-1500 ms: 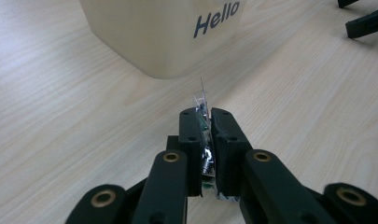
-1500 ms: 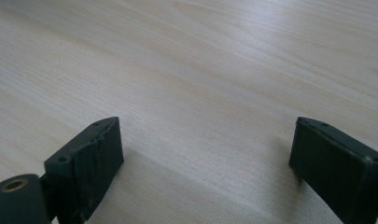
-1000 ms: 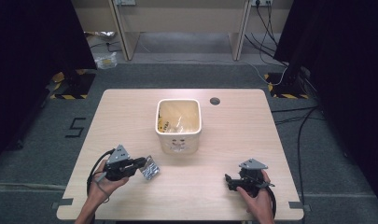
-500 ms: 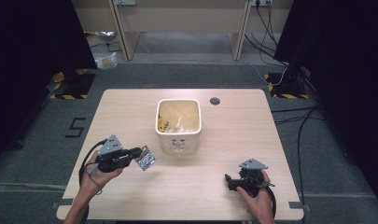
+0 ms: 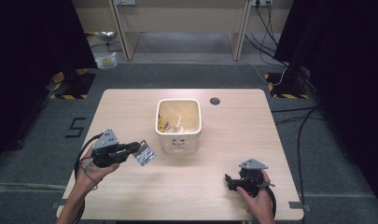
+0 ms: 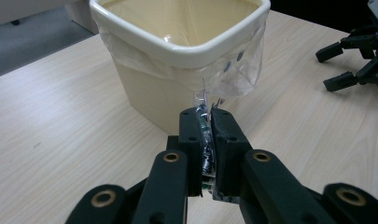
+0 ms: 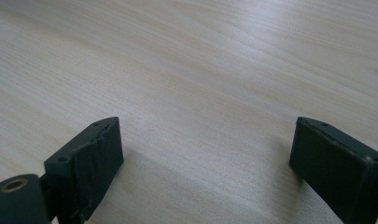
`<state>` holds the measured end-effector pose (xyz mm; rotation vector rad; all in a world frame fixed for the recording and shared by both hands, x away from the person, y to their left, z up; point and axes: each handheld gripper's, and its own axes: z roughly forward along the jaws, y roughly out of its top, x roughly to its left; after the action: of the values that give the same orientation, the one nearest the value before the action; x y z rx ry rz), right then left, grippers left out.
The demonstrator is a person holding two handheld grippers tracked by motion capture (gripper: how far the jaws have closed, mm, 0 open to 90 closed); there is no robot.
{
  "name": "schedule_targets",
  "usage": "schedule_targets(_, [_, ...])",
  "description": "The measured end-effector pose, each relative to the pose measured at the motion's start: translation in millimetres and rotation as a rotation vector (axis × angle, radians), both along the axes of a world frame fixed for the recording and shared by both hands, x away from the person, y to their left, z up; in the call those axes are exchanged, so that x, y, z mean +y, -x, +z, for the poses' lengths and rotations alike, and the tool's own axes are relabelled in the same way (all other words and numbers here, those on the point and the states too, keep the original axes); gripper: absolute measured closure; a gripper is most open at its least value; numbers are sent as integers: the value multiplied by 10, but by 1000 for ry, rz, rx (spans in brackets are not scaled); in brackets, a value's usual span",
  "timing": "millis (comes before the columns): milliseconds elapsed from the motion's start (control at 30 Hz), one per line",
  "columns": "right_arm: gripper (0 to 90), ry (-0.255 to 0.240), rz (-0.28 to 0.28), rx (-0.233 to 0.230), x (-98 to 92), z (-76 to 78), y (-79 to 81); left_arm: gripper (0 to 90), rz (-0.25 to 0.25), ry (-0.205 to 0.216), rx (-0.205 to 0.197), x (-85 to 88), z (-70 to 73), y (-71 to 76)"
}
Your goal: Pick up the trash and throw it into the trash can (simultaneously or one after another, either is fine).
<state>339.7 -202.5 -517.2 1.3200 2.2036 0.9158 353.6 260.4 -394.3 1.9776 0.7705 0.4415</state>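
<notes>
My left gripper [image 5: 136,147] is shut on a small clear plastic packet [image 5: 145,156] with dark print, held in the air left of a cream square bin [image 5: 178,124]. In the left gripper view the packet [image 6: 233,70] sticks up from between the jaws, in front of the bin [image 6: 177,46]. The bin stands at the table's middle and holds crumpled wrappers [image 5: 177,120]. My right gripper [image 5: 229,181] rests low over the table's front right; its jaws stand wide apart over bare wood with nothing between them [image 7: 205,154].
The wooden table [image 5: 130,196] has a dark round hole [image 5: 214,101] behind the bin. Grey carpet surrounds it, with cables at the right and a desk frame at the back. Far off in the left gripper view lies the other gripper [image 6: 359,60].
My left gripper has risen off the table with the packet and drawn slightly left. The right gripper has kept still.
</notes>
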Motion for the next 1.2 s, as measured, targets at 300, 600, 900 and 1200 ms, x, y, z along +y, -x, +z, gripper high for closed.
schedule_targets(300, [97,0,0,0,0,0,0,825,-28,8,-29,-50,208,-14])
schedule_targets(600, [97,0,0,0,0,0,0,825,-58,18,-66,-119,445,-11])
schedule_targets(900, [97,0,0,0,0,0,0,825,-76,8,-90,-234,617,-64])
schedule_targets(1200, [97,0,0,0,0,0,0,825,-65,33,-107,-267,726,-170])
